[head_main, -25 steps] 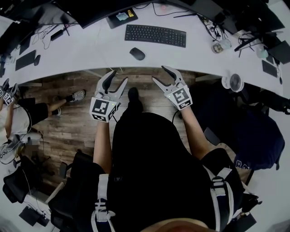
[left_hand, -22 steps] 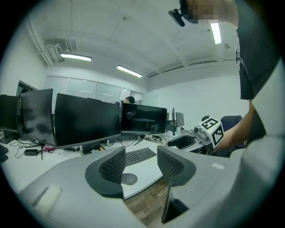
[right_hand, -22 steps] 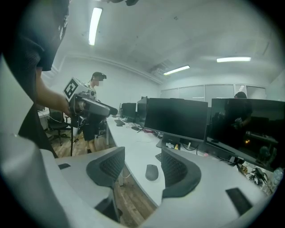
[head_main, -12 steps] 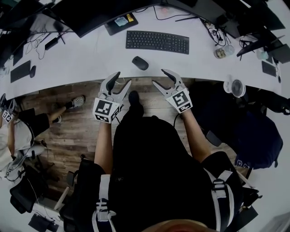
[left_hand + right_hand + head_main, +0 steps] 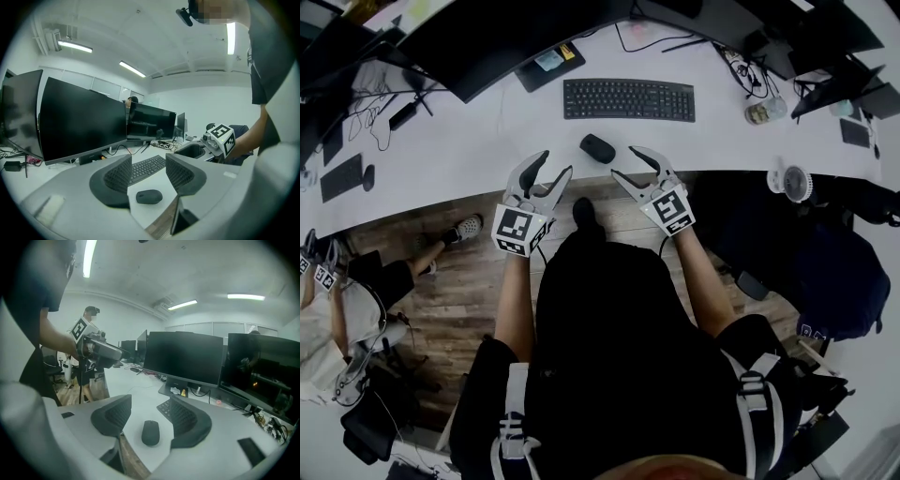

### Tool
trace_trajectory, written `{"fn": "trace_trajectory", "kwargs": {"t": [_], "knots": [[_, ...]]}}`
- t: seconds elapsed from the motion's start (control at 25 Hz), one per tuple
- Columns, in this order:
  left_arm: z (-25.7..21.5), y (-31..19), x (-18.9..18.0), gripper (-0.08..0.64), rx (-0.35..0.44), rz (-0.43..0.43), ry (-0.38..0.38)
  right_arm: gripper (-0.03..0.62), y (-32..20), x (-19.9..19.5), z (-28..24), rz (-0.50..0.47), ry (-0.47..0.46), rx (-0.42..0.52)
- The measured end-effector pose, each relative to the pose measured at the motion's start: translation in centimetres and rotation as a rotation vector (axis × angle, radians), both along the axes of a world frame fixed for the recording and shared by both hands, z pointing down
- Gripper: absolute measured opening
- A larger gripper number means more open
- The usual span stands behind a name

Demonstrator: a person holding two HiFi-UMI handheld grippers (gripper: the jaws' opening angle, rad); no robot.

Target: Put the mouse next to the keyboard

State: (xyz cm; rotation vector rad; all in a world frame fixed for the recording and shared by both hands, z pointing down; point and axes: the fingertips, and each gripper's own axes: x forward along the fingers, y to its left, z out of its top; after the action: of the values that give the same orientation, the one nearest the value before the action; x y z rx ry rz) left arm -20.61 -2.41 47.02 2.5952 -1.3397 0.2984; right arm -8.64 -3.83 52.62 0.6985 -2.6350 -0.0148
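A black mouse (image 5: 597, 148) lies on the white desk (image 5: 469, 141) near its front edge, a short way in front of the black keyboard (image 5: 628, 99). My left gripper (image 5: 553, 165) is open at the desk edge, left of the mouse and apart from it. My right gripper (image 5: 630, 161) is open too, just right of the mouse. The left gripper view shows the mouse (image 5: 149, 196) past the open left gripper (image 5: 148, 174), with the keyboard (image 5: 145, 168) behind. In the right gripper view the mouse (image 5: 150, 432) lies ahead of the open right gripper (image 5: 148, 416).
Large dark monitors (image 5: 502, 37) stand along the back of the desk. Cables and small items (image 5: 759, 98) clutter the right side, with a small fan (image 5: 793, 183) at the edge. Another person (image 5: 337, 300) sits at the lower left on the wooden floor side.
Both grippers have moved forward from over the floor to the desk's front edge, now flanking the mouse. Their jaws stay open. The mouse and keyboard have not moved on the desk.
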Motion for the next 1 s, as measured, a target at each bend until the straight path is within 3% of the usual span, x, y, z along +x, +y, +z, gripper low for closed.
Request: {"fn": "trace_trajectory", "kwargs": {"t": [0.56,1.0], "knots": [[1.2,-2.8,-1.4,0.222,-0.021,0.109,0.005,0.253,-1.6,-2.7,1.4,0.046,0.029,-0.018],[1.6,-2.1,-2.6,0.221,-0.028,0.082,0.025,0.252,-0.9,-3.8,2.5,0.017,0.059,-0.037]]}}
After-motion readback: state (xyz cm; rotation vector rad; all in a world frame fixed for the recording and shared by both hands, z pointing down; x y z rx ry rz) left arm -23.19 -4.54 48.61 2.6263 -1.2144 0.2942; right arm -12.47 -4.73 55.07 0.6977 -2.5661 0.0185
